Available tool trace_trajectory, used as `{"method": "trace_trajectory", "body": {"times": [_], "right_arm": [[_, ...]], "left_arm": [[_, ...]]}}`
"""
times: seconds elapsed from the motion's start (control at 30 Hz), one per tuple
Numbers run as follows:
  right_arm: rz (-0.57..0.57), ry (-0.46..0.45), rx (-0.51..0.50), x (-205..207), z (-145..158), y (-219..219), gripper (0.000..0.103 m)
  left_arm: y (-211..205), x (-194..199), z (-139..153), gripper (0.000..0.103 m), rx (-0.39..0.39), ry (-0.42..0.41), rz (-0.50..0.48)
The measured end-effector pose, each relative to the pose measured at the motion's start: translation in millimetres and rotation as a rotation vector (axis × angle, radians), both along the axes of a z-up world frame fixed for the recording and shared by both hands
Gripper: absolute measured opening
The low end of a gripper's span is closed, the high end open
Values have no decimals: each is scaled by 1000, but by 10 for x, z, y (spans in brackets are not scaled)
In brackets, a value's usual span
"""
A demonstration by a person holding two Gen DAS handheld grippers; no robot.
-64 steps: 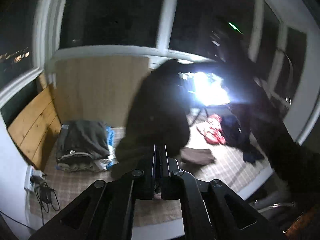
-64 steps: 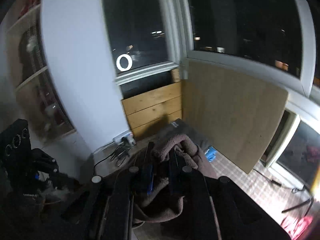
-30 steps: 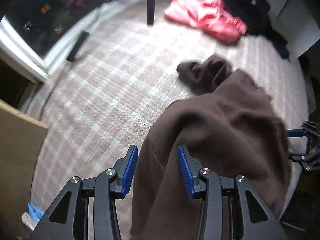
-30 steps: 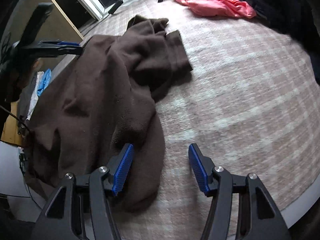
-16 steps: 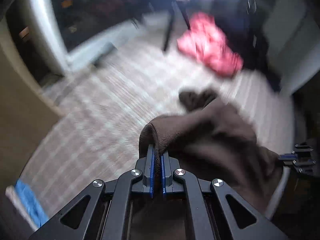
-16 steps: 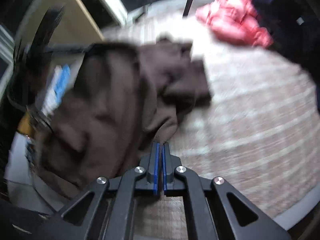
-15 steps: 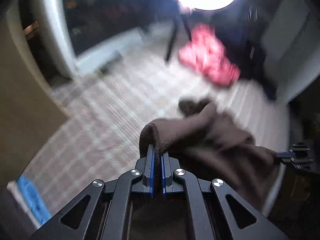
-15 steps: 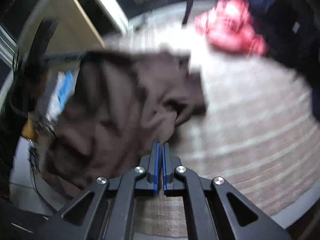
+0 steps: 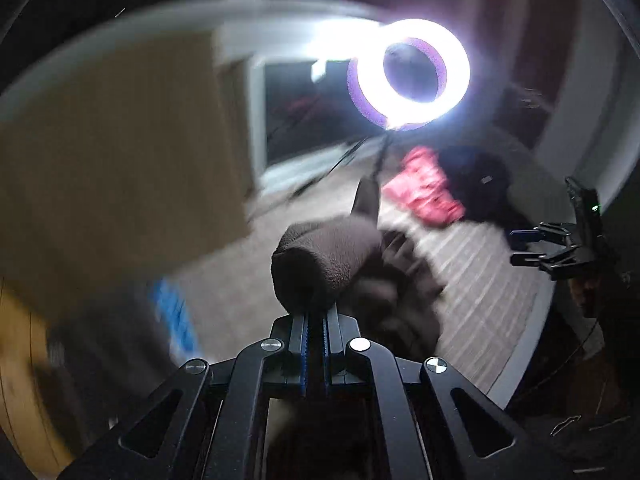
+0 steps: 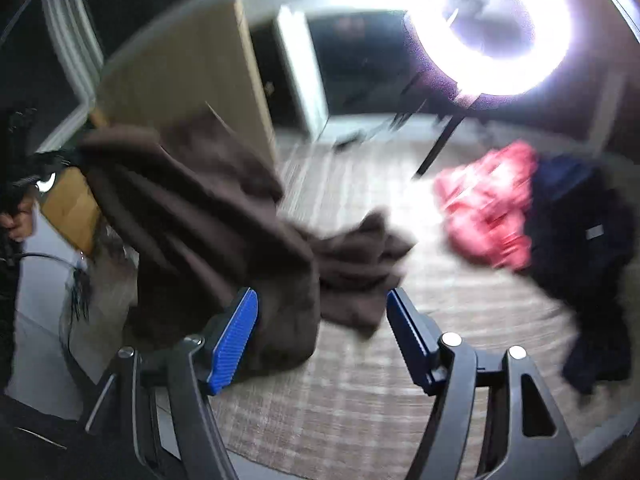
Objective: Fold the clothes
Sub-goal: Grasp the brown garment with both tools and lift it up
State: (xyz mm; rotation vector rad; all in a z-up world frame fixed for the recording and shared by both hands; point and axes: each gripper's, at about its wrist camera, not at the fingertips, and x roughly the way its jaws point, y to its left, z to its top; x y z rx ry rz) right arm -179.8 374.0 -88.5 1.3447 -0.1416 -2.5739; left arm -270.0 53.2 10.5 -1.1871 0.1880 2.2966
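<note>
A brown fleece garment (image 10: pixel 208 216) hangs lifted at its left end and trails down onto the checked mat (image 10: pixel 360 392). My left gripper (image 9: pixel 315 320) is shut on a rolled edge of the brown garment (image 9: pixel 320 264) and holds it up. It shows at the far left of the right wrist view (image 10: pixel 60 156), where the cloth hangs from it. My right gripper (image 10: pixel 320 320) is open and empty, just in front of the hanging cloth. It also shows at the right of the left wrist view (image 9: pixel 520 246).
A pink garment (image 10: pixel 488 204) and a dark navy one (image 10: pixel 580 232) lie on the mat at the right. A bright ring light (image 10: pixel 492 28) on a stand is behind. A wooden board (image 10: pixel 180 80) leans at the back left. Blurred blue folded clothes (image 9: pixel 176 312) sit at the left.
My right gripper has opened and let go of the brown garment. My left gripper stays shut on it and has raised it; both views have tilted up toward the ring light.
</note>
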Motion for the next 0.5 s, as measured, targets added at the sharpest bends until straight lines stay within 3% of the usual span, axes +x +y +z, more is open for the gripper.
{"method": "trace_trajectory", "body": {"times": [0.1, 0.13, 0.2, 0.3, 0.4, 0.5], "right_arm": [[34, -55, 2, -345, -468, -138, 65], [46, -75, -12, -466, -603, -157, 65], [76, -136, -38, -687, -769, -206, 65], [161, -151, -2, -991, -874, -483, 65], [291, -163, 33, -1259, -966, -785, 65], [386, -243, 8, -1409, -1130, -973, 64]], "left_arm": [[-403, 234, -449, 4, 36, -123, 87], [-536, 353, -674, 4, 16, -161, 123], [-690, 492, -943, 5, 3, -217, 169], [-921, 521, -1245, 5, 41, -283, 254], [-931, 491, -1307, 4, 46, -271, 270], [-962, 496, -1358, 5, 16, -258, 275]]}}
